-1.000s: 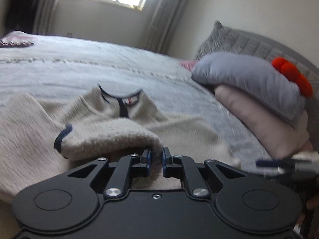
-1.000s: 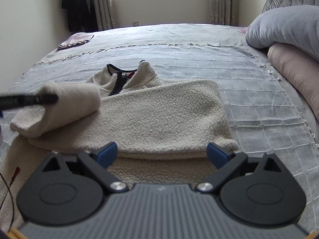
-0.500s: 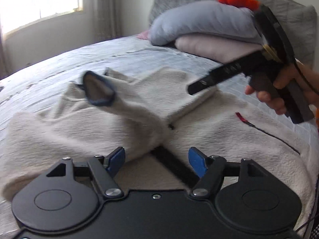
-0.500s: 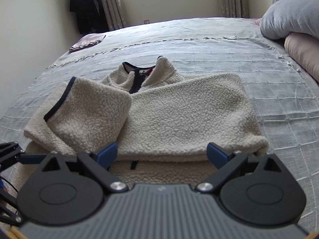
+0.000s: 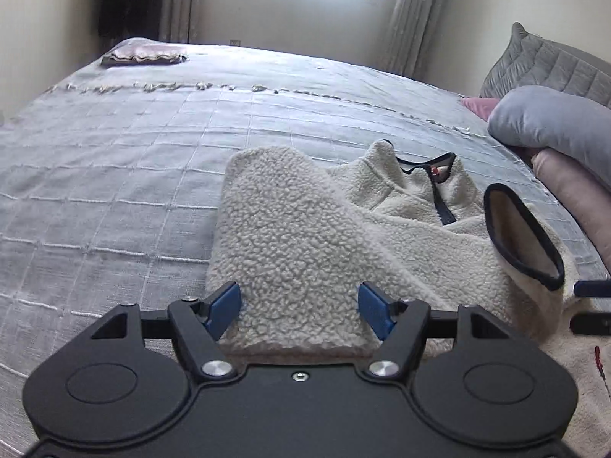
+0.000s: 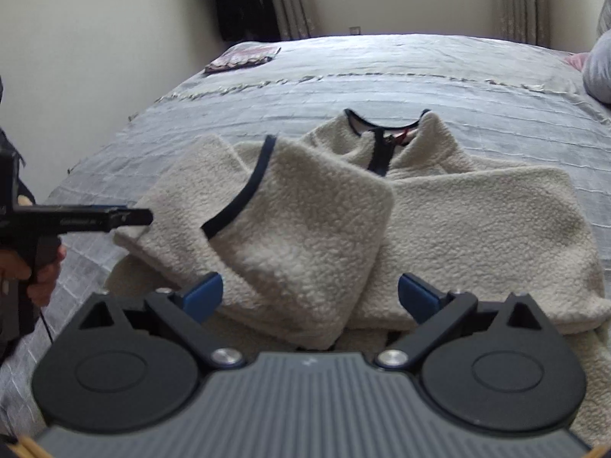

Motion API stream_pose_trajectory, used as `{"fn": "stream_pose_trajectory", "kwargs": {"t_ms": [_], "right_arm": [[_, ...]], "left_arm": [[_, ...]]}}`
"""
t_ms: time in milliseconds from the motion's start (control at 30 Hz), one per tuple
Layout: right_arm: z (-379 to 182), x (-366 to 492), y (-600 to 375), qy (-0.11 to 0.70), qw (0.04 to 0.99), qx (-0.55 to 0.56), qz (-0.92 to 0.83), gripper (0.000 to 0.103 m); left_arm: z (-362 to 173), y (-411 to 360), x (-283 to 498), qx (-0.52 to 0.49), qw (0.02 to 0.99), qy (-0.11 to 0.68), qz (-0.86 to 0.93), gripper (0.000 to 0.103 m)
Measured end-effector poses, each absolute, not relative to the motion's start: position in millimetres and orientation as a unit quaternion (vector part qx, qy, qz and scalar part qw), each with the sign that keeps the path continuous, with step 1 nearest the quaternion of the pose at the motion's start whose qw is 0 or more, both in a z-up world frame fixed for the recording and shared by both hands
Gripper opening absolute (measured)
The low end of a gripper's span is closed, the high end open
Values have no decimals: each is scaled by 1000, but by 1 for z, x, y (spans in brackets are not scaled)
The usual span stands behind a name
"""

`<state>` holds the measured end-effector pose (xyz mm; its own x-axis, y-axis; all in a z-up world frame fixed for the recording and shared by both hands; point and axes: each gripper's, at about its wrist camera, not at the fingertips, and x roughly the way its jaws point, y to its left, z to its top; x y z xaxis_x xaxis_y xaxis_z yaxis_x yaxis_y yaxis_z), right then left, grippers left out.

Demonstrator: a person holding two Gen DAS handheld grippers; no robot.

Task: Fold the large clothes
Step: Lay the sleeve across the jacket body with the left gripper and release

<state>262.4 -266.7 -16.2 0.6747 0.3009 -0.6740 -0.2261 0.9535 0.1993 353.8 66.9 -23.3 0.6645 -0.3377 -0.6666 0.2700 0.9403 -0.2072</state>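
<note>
Both our claws stand with jaws apart and nothing between them: our left gripper (image 5: pixel 299 311) hovers just over the near edge of the folded sleeve, and our right gripper (image 6: pixel 310 295) hangs low over the front of the garment. What we are folding is a cream fleece pullover (image 6: pixel 477 229), lying face up on the near part of the bed (image 5: pixel 133 175) with its dark-trimmed zip collar (image 6: pixel 382 141) pointing toward the window. One sleeve (image 6: pixel 301 229) lies folded in across the chest, its navy-edged cuff (image 6: pixel 244 194) toward the left shoulder; the other side is also turned in, so the body reads as a rough rectangle.

We judge the sleeve-folding step done and the lengthwise fold to be next. That calls for each of us taking a corner of the hem, which sits below our claws and mostly out of sight, closing on the thick pile, then carrying it up toward the collar without dragging the sleeves loose.

Beyond the fleece, stacked pillows (image 5: pixel 553 133) sit at the right, and a small folded cloth (image 6: pixel 244 57) lies at the bed's far corner.
</note>
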Motion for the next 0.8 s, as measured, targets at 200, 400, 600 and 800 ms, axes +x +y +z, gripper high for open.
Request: {"fn": "stream_pose_trajectory", "kwargs": {"t_ms": [200,400,600,800], "right_arm": [[-43,278,-234,393,910,4,130,100],[-49,288,-268,389,918,34,71,100],[-39,266,-327,375,925,56,37,100],[-26,236,-392,353,924,137,43,100]], "left_arm": [[-33,55,359,-29,906,387,-166,61],[-38,54,359,-15,905,391,-166,61],[-39,54,355,-4,905,390,-168,61],[-28,58,349,-3,906,384,-176,62]]}}
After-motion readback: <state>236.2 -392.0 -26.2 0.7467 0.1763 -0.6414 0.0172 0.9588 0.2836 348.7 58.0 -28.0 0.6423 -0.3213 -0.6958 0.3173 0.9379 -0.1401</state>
